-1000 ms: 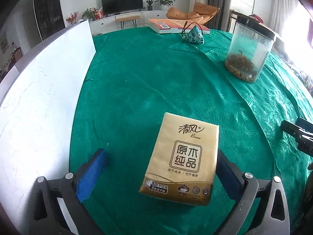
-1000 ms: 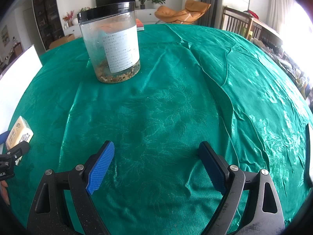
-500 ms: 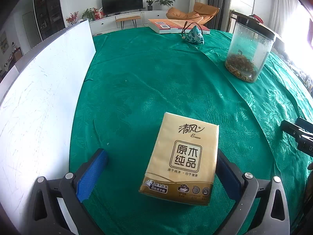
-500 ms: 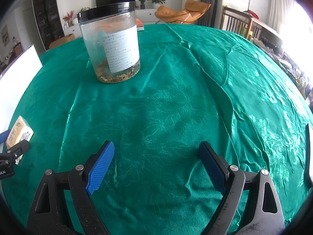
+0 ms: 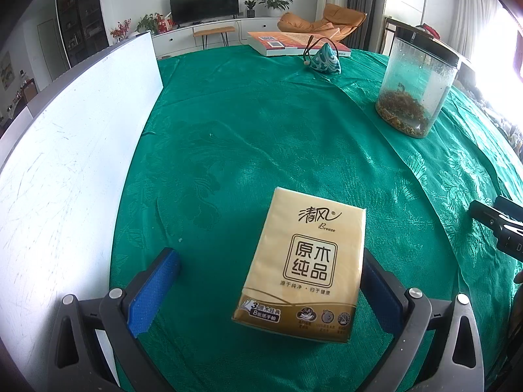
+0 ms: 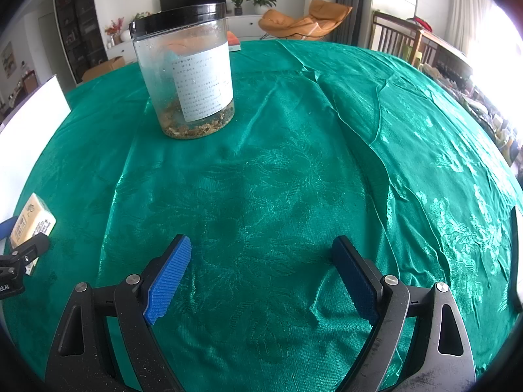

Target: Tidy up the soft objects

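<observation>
Your left hand-held gripper stands wide open around the tissue pack, which lies off-centre against the right pad on the green counter. Closing now may skew or crush it. Your right hand-held gripper gapes empty.

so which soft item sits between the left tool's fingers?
The tan tissue pack, inside the open left tool; the teal pouch sits far off by the book.
</observation>
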Available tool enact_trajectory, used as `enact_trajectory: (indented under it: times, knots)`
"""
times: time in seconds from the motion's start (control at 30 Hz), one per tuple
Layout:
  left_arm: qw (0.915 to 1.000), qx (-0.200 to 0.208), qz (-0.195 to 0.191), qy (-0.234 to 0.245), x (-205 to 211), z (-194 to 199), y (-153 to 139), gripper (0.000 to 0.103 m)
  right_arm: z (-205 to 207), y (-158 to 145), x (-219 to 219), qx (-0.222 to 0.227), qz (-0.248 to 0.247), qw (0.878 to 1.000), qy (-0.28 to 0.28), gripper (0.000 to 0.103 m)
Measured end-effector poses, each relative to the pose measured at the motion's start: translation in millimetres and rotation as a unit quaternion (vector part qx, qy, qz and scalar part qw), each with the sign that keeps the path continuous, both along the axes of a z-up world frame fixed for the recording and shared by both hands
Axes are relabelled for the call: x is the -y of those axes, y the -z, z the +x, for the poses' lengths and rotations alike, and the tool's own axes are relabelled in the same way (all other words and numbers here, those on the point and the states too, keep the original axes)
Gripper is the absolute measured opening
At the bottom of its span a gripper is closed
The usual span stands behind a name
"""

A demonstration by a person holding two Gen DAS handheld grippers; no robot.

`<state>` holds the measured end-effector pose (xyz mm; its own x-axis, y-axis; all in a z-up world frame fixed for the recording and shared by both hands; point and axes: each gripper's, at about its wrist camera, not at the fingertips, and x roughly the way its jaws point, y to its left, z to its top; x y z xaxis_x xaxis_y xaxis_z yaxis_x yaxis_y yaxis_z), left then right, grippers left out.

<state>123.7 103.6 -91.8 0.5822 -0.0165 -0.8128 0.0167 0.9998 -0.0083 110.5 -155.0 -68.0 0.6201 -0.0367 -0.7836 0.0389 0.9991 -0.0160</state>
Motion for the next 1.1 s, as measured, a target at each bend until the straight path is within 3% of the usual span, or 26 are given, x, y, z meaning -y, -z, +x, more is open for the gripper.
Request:
enact_trajectory:
  times: [0.27, 0.4, 0.5, 0.6, 0.7, 0.8, 0.97, 1.1]
  knots:
    - [1.0000, 0.000, 0.000, 0.000, 0, 0, 0, 0.103, -1, -1, 0, 0.001, 0.003, 1.000, 0.000, 0.090]
    - [1.0000, 0.000, 0.000, 0.000, 0, 0, 0, 0.103, -5, -14, 19, 0.050, 0.074, 0.996, 0.019, 0.088]
    - [1.0000, 0.000, 0.000, 0.000, 0, 0, 0, 0.103, 27, -33, 50, 0.091, 0.085, 0.991, 0.043, 0.088]
    - [1.0000, 0.000, 0.000, 0.000, 0, 0, 0, 0.103, 89, -37, 74, 0.069, 0.049, 0.995, 0.047, 0.088]
    - [1.0000, 0.000, 0.000, 0.000, 0, 0, 0, 0.103, 149, -22, 81, 0.017, 0.058, 0.998, 0.011, 0.087]
    - [1.0000, 0.000, 0.000, 0.000, 0, 0, 0, 0.103, 177, -12, 65, 0.003, 0.065, 0.997, -0.049, 0.087]
    - [1.0000, 0.000, 0.000, 0.000, 0, 0, 0, 0.103, 170, 1, 24, -0.003, 0.029, 0.987, -0.161, 0.086]
    - [1.0000, 0.000, 0.000, 0.000, 0, 0, 0, 0.103, 150, 4, -12, -0.003, 0.005, 0.970, -0.242, 0.087]
